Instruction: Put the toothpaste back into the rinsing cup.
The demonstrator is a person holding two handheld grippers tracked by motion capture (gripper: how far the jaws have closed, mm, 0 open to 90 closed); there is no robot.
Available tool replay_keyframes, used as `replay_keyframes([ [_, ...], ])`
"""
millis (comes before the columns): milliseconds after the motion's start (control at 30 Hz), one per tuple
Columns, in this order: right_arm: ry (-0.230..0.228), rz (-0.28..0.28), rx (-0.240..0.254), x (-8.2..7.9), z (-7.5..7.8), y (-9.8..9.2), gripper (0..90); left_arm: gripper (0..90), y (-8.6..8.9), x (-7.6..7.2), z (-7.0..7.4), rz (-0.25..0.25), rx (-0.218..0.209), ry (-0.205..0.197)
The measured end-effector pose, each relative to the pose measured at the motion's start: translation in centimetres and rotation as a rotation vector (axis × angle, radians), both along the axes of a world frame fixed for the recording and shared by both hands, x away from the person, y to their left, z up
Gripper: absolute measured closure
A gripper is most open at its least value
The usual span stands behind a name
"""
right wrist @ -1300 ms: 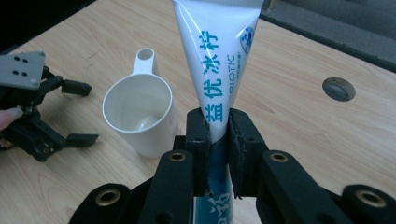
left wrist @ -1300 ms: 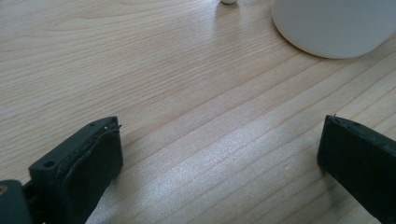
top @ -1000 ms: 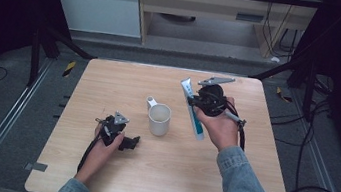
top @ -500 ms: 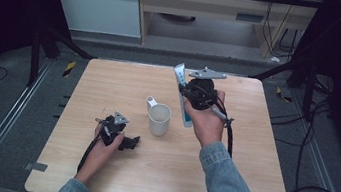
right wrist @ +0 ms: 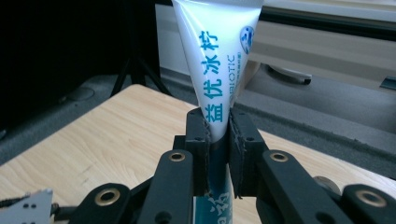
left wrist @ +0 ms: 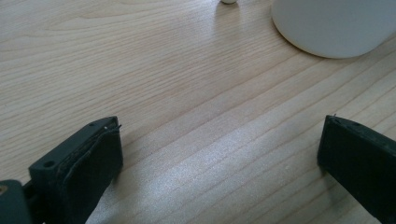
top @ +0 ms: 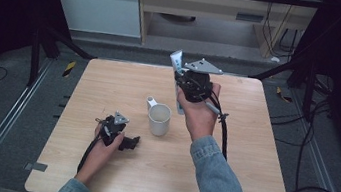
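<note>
The wooden counter (top: 109, 87) carries a white mug (top: 159, 118), standing between the two grippers. The right gripper (right wrist: 217, 135) has its fingers clamped on a white toothpaste tube (right wrist: 219, 60), held above the counter; its blue lettering is legible in the right gripper view. The left gripper (left wrist: 219, 154) rests low, fingers wide apart over bare wood, the mug just beyond them.
</note>
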State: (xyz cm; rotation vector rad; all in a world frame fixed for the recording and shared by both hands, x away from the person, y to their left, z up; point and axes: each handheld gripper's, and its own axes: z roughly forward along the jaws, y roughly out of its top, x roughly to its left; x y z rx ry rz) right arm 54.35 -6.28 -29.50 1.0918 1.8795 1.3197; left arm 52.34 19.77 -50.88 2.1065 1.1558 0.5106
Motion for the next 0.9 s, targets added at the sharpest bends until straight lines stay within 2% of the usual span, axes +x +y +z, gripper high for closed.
replay_keyframes([
  [567,-0.056,-0.01,0.038,-0.1,0.5,1.1,79.5,0.0,0.0,0.0,0.0,0.0,-0.001,0.001],
  [733,-0.093,-0.022,0.031,-0.4,0.5,1.7,79.5,0.0,0.0,0.0,0.0,-0.001,0.002,0.003],
  [900,-0.114,-0.036,0.045,-0.5,0.3,2.1,79.4,0.0,0.0,0.0,0.0,0.0,0.001,0.003],
])
